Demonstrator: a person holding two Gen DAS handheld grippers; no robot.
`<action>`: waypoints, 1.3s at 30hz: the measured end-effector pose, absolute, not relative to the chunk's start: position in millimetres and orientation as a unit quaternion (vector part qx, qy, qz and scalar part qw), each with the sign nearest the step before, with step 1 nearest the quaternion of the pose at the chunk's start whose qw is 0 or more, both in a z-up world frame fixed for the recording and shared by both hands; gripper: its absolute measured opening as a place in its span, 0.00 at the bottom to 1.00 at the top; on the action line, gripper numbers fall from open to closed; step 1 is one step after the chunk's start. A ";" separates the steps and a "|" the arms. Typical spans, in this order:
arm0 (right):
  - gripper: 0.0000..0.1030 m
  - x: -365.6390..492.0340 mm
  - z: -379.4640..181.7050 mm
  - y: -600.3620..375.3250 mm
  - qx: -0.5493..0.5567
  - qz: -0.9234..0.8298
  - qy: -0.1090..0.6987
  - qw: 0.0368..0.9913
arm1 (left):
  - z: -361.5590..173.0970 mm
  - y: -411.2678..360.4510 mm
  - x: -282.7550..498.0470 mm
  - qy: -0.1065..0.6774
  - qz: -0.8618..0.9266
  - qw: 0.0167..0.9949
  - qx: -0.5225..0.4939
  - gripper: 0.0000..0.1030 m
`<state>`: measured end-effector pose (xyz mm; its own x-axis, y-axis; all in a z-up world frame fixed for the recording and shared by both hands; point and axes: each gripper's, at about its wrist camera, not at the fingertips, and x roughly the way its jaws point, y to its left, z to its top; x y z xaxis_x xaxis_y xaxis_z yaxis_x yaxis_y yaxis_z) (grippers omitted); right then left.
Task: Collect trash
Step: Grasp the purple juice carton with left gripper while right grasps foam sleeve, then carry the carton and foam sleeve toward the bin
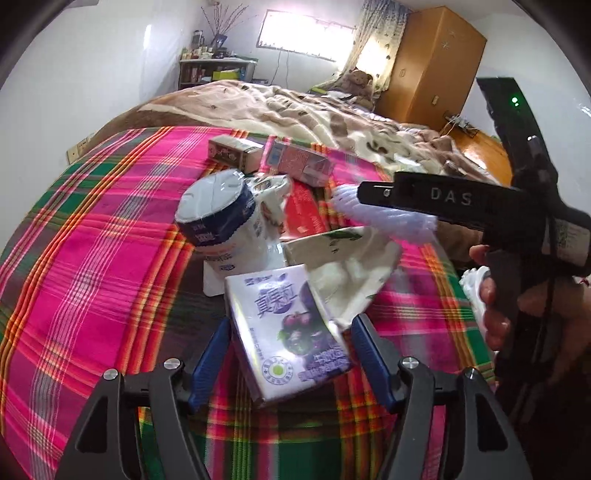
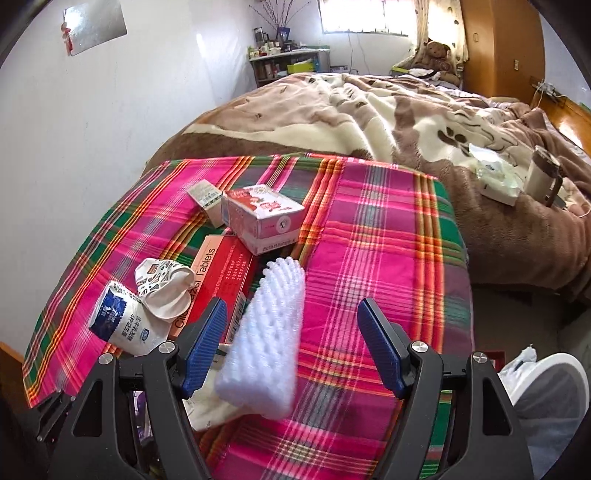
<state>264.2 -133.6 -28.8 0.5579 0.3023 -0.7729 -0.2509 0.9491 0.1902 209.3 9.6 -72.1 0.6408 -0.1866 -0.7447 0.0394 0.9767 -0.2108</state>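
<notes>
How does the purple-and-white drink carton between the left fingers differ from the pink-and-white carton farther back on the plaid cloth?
The purple-and-white drink carton lies between the left gripper's open fingers; the pink-and-white carton lies beyond either gripper. The purple one shows dark fruit, the pink one red print. Both rest on the plaid cloth.

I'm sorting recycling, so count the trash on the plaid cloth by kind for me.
Cartons and boxes: 4 (purple milk carton, pink carton, small tan box, red tablet box)
Plastic pouches or wrappers: 2
Paper cups: 1
Foam nets: 1
Total: 8

White walls, a sunlit window (image 2: 364,16), a wooden wardrobe (image 1: 430,62) and a brown-blanketed bed (image 2: 369,110) fill the room.
</notes>
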 end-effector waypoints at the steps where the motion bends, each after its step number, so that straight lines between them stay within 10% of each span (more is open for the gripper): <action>1: 0.67 266.6 -30.5 -134.4 0.031 0.155 0.451 0.879 | -72.4 11.2 210.1 0.420 -0.058 0.901 -0.087 0.65; 11: 0.23 263.8 -35.5 -137.5 0.039 0.145 0.456 0.877 | -77.6 35.1 211.2 0.429 -0.028 0.899 -0.083 0.65; 22: 0.25 256.8 -44.6 -149.3 0.035 0.156 0.468 0.869 | -80.5 38.2 223.1 0.441 -0.024 0.894 -0.074 0.65; 27: 0.52 251.6 -51.1 -153.4 0.050 0.171 0.480 0.859 | -85.1 37.9 224.2 0.446 -0.028 0.891 -0.077 0.65; 33: 0.52 246.5 -61.3 -150.6 0.046 0.185 0.489 0.851 | -82.4 38.8 220.9 0.439 -0.037 0.894 -0.082 0.56; 39: 0.25 239.5 -60.2 -150.4 0.042 0.180 0.483 0.856 | -78.7 42.8 214.9 0.431 -0.037 0.897 -0.085 0.56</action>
<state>239.5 -150.4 -60.2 0.4691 0.3490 -0.8113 -0.2673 0.9316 0.2462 214.9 42.8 -78.7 0.6253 -0.1405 -0.7676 -0.0061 0.9828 -0.1848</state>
